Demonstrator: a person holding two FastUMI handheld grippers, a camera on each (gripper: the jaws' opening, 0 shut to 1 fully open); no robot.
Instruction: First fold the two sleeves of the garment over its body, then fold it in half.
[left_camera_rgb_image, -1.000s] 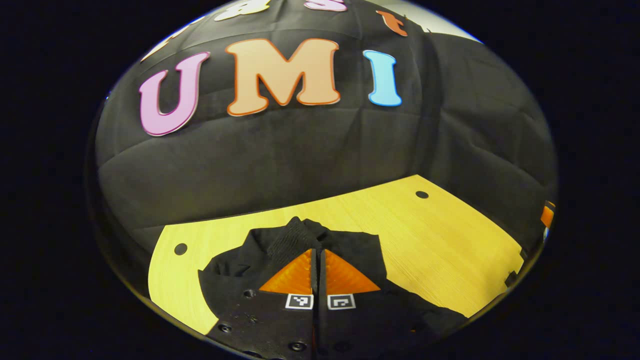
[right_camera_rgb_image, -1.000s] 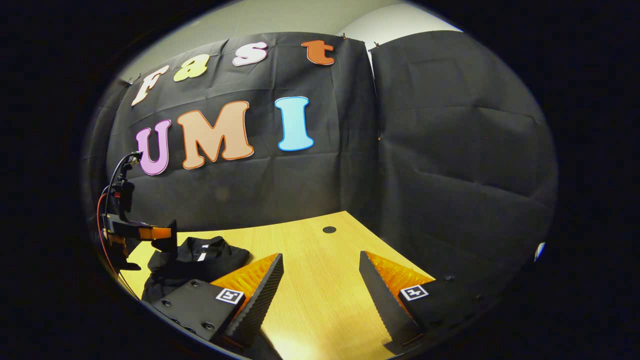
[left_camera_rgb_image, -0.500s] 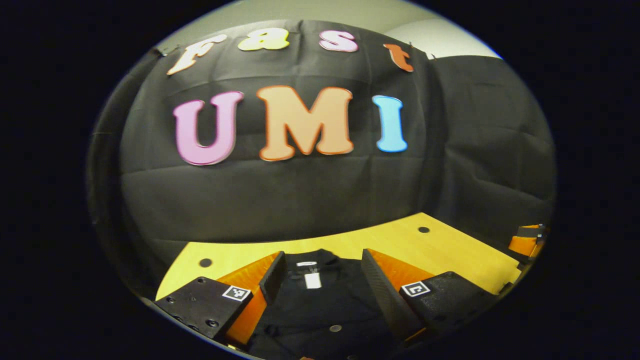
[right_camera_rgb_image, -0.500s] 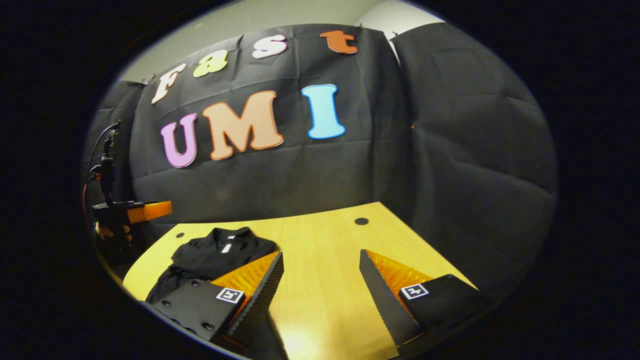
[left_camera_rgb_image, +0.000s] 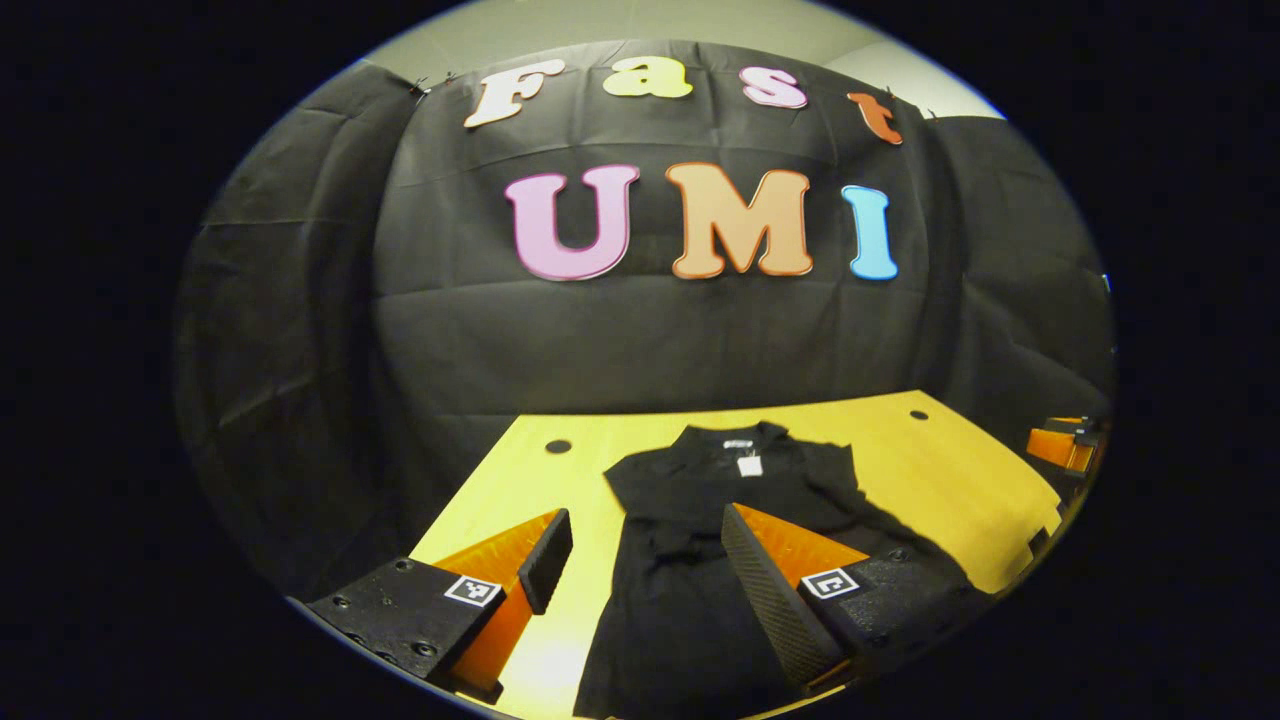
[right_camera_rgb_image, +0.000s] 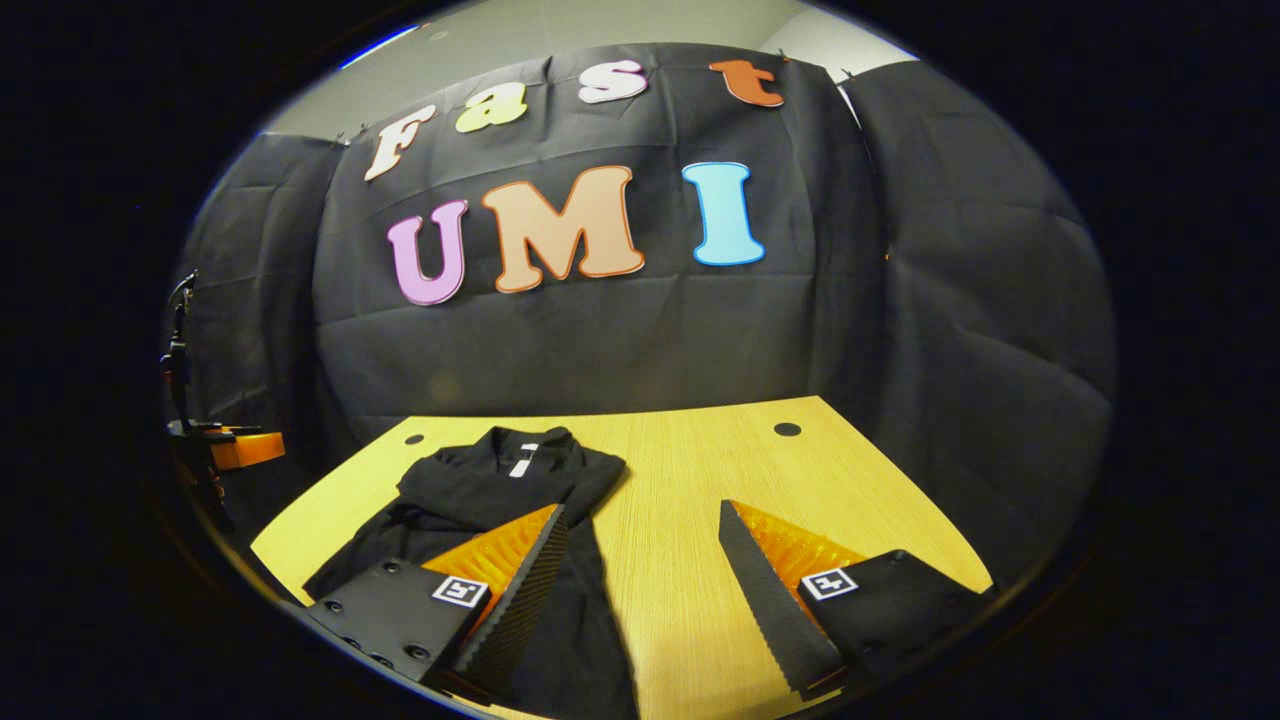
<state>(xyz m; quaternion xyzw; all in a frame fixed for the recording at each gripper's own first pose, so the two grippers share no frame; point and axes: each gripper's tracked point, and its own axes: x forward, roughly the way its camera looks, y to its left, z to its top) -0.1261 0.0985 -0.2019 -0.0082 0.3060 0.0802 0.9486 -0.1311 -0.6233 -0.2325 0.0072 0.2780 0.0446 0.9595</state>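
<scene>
Lying flat on table (right_camera_rgb_image: 700, 560): black garment (left_camera_rgb_image: 690, 520), white neck label (left_camera_rgb_image: 748, 465) unreadable.

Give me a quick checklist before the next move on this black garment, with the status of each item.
1. Left gripper open and holding nothing: ok.
2. Right gripper open and holding nothing: ok.
3. Garment lying on the table, collar at the far end: ok.
4. Both sleeves folded over the body: cannot tell, the dark cloth hides the layers.
5. Folded in half: not ok, it lies full length.
6. Near hem reachable: cannot tell, it runs out of both views.
</scene>
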